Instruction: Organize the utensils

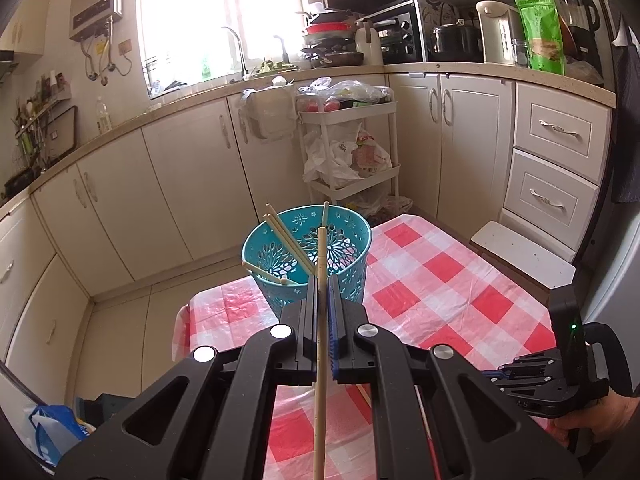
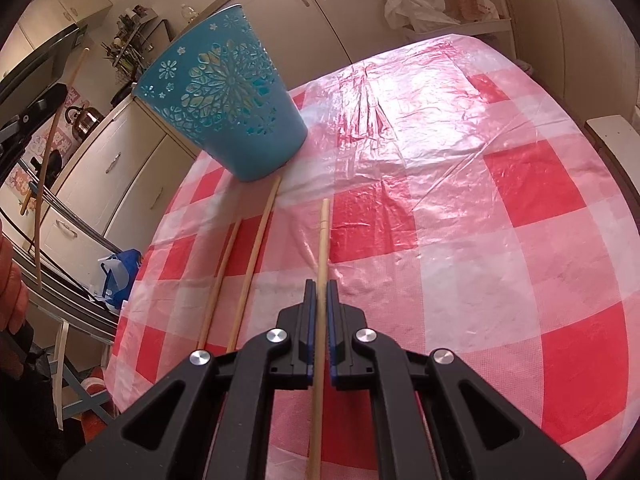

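Note:
A teal perforated basket (image 1: pixel 308 256) stands on the red-checked table (image 1: pixel 440 280) with several wooden chopsticks (image 1: pixel 286 240) leaning inside. My left gripper (image 1: pixel 321 280) is shut on a wooden chopstick (image 1: pixel 320 360), its tip over the basket's near rim. In the right wrist view my right gripper (image 2: pixel 321 286) is shut on another chopstick (image 2: pixel 323 240) low over the tablecloth. Two more chopsticks (image 2: pixel 252 256) lie on the table to its left, reaching toward the basket (image 2: pixel 224 96). The left gripper's chopstick (image 2: pixel 52 152) shows at the far left.
Kitchen cabinets and a countertop (image 1: pixel 180 100) wrap around behind. A white trolley (image 1: pixel 352 148) with plastic bags stands past the table's far edge. A white step stool (image 1: pixel 524 252) is to the right. A blue bag (image 2: pixel 116 276) lies on the floor left of the table.

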A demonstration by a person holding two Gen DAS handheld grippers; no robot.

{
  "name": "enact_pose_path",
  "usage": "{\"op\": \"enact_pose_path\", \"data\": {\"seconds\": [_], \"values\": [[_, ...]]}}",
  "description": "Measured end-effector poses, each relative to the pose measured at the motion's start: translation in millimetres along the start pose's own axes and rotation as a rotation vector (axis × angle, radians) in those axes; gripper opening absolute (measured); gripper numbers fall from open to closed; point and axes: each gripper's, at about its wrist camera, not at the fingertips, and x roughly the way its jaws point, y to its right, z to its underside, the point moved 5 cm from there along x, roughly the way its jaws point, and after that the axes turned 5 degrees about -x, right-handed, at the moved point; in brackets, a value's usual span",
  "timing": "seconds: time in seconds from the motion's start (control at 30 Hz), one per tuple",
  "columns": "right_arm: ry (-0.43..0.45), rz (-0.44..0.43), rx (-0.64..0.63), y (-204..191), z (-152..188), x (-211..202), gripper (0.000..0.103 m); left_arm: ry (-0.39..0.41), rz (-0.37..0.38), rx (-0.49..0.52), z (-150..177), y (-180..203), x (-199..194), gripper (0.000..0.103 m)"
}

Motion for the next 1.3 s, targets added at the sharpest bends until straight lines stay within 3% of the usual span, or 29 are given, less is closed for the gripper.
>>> {"op": "enact_pose_path", "data": {"seconds": [0.13, 0.3, 0.37, 0.87, 1.3], "values": [[0.003, -0.021, 0.027, 4.8, 1.6, 0.8, 0.006, 0.029, 0.015, -0.035, -11.2, -8.7, -2.9, 0.004], [0.004, -0.036, 0.038, 5.7, 1.7, 1.4, 0.006, 0.108, 0.099, -0.213, -39.7, -45.7, -15.6, 0.004], [0.004, -0.047, 0.048, 7.1, 1.5, 1.6, 0.006, 0.136, 0.082, -0.239, -48.7, -56.3, -19.5, 0.004], [0.006, -0.052, 0.053, 6.5, 1.2, 1.7, 0.006, 0.153, -0.02, -0.192, -57.5, -51.7, -14.5, 0.004], [0.006, -0.055, 0.055, 5.0, 1.0, 2.7, 0.006, 0.223, -0.054, -0.162, -71.9, -41.6, -20.9, 0.004]]}}
